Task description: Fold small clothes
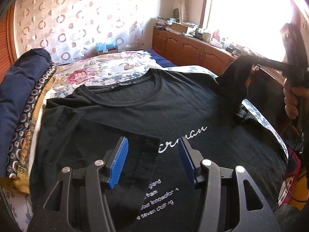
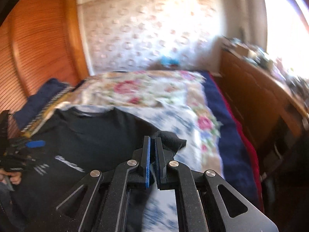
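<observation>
I see a black T-shirt (image 1: 146, 116) lying front-up on a bed, spread over a floral bedspread (image 1: 108, 67). Its long axis runs away from my left camera: the round ribbed collar with a small neck label points toward the far wall, the hem toward me. The cloth is soft matte cotton with white cursive lettering across the chest and small printed lines of text below. The near-left sleeve is folded in over the chest as a flat dark panel.

My left gripper (image 1: 153, 160) hangs just above the shirt's chest, its blue ribbed pads spread apart with nothing between them.

My right gripper (image 2: 152, 162) has its pads pressed together on the shirt's other sleeve (image 2: 170, 141), pinching a bunch of black fabric. In the left camera that sleeve (image 1: 237, 77) is pulled up off the bed into a taut peak at the right edge. The right view is blurred.

Folded navy fabric (image 1: 21, 85) with a patterned gold border sits stacked beside the shirt's left side. A long wooden cabinet (image 1: 193, 50) cluttered with small items runs along the right under a bright window; a curtain with a ring pattern hangs behind the bed.
</observation>
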Available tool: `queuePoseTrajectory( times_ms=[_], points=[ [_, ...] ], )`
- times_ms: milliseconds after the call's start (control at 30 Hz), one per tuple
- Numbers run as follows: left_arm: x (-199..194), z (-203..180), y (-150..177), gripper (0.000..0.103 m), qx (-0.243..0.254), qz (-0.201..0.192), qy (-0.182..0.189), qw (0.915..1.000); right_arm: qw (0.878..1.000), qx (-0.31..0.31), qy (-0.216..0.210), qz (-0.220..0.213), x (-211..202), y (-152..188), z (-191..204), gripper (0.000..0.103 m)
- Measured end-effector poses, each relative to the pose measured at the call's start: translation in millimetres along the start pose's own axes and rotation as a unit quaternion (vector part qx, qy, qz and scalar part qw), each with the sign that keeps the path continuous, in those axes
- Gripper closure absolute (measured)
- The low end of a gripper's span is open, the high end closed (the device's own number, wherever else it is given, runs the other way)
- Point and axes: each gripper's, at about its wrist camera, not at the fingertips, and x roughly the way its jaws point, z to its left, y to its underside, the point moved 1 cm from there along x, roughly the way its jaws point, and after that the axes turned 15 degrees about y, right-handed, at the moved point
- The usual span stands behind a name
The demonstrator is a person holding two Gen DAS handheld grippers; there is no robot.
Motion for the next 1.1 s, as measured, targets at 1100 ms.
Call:
queuePoseTrajectory(
  times_ms=[1100],
  points=[
    [-20, 18, 20, 0.050, -0.027, -0.006, -0.024, 0.9993, 0.988, -0.005, -0.052, 0.149, 47, 76, 78, 0.070]
  ],
)
